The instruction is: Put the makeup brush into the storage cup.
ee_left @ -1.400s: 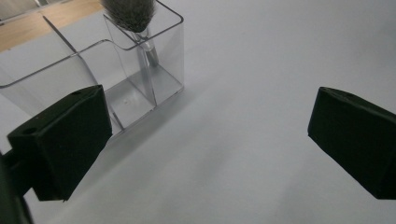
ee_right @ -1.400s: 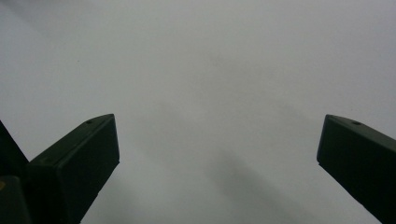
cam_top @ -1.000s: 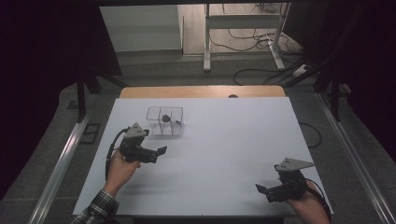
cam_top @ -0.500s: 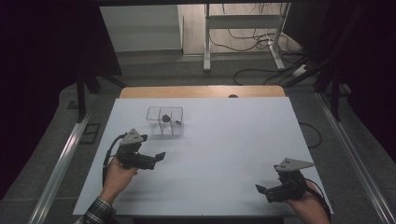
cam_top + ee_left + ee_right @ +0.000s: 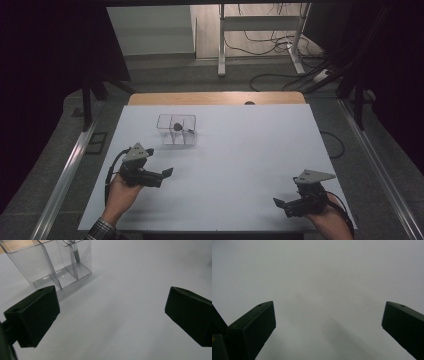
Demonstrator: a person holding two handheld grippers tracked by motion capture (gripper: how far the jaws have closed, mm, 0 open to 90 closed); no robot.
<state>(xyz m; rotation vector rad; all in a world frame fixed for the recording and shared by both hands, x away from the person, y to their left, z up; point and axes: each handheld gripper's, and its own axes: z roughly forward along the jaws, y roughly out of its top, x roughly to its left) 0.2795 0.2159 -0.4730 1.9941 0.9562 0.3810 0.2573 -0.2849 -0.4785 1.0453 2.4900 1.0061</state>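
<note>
A clear plastic organiser [image 5: 177, 129] with several compartments stands on the white table [image 5: 240, 150], left of centre. A dark pen-like object [image 5: 178, 126] stands inside it; its grey shaft [image 5: 76, 253] leans in a far compartment of the organiser [image 5: 50, 267]. My left gripper [image 5: 167, 173] is open, held low at the table's left, a little in front of the organiser, with nothing between its jaws. In its own view the left gripper [image 5: 112, 320] points past the organiser's right side. My right gripper [image 5: 278, 203] rests open near the front right corner over bare table [image 5: 327, 277].
A wooden strip [image 5: 215, 98] runs along the table's far edge. Metal rails [image 5: 65, 175] flank both sides. Beyond the table stand a white metal frame [image 5: 260, 35] and floor cables [image 5: 280, 75].
My left gripper has drawn back toward the front left, away from the organiser, with its jaws open. The right gripper has stayed still.
</note>
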